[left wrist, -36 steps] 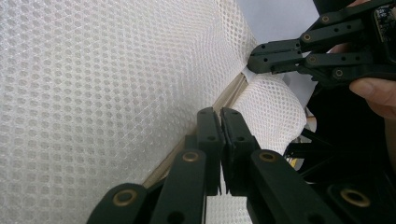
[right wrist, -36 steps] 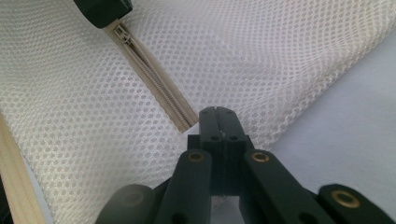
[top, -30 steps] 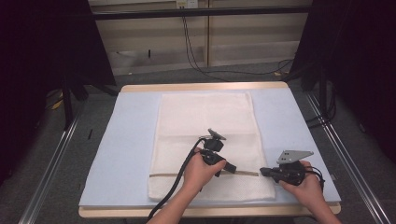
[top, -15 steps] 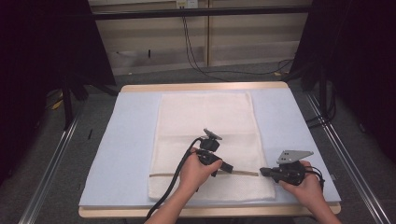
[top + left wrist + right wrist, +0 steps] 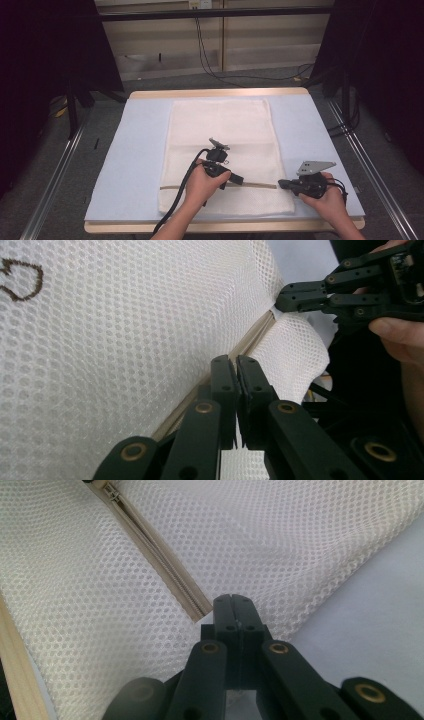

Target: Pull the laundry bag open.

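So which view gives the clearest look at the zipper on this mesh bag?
The right gripper view: the zipper runs close up, teeth and tape sharp, ending at the shut right gripper. The left gripper view shows its tape edge-on. The high view shows a thin tan line across the mesh bag.

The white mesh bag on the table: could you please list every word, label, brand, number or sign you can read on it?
No readable text on the white mesh bag.
Brown stitched mark at the left gripper view's top left edge: cut off by the frame, cannot be read.
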Demonstrator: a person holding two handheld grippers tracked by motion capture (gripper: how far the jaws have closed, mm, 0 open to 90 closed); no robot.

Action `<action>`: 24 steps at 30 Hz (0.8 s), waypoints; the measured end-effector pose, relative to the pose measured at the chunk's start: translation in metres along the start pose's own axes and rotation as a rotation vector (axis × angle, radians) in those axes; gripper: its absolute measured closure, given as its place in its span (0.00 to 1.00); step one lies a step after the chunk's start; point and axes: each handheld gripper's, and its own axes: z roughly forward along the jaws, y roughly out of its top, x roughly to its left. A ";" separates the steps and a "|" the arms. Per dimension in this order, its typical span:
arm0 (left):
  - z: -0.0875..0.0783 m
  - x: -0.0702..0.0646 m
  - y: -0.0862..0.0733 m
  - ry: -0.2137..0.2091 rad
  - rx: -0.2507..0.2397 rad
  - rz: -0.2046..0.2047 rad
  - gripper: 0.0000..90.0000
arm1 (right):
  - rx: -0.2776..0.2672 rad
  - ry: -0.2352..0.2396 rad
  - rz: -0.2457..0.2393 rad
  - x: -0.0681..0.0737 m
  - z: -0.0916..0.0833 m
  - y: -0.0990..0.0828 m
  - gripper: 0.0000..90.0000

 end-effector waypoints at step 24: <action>-0.025 0.009 -0.013 0.051 -0.019 0.005 0.97 | 0.000 -0.001 0.001 0.000 0.000 0.000 1.00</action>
